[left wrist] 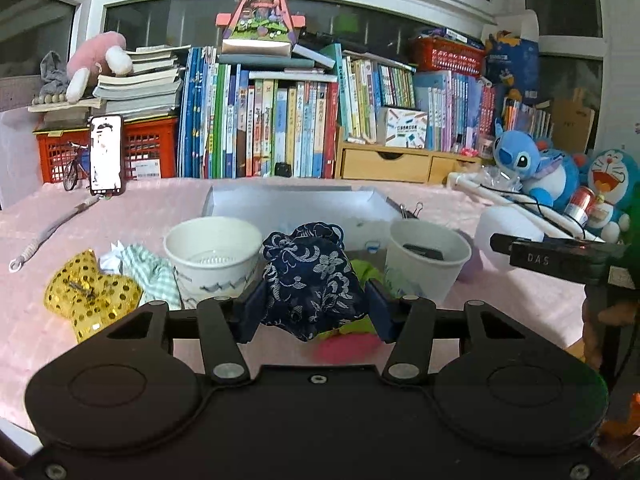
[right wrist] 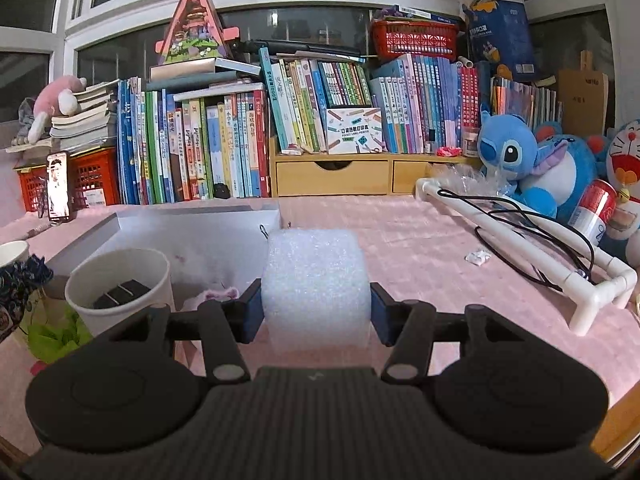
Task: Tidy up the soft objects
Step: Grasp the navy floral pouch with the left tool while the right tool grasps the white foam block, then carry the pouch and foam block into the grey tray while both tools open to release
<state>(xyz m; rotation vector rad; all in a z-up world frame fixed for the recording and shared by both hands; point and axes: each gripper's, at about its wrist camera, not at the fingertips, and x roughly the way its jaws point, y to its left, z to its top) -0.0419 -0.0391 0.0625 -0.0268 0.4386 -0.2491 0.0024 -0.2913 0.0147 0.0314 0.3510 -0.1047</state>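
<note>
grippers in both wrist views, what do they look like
Both alike: the left gripper and the right gripper have black bodies with two round domed housings, black linkage arms on silver pivot pins, and dark blue finger pads. The right one's centre plate is ribbed. No sleeves show.

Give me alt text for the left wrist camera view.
The left hand-held gripper clamps a navy floral fabric pouch above a pink tablecloth. Two white paper cups flank it, a gold sequin bow lies left, with packed bookshelves behind.
</note>
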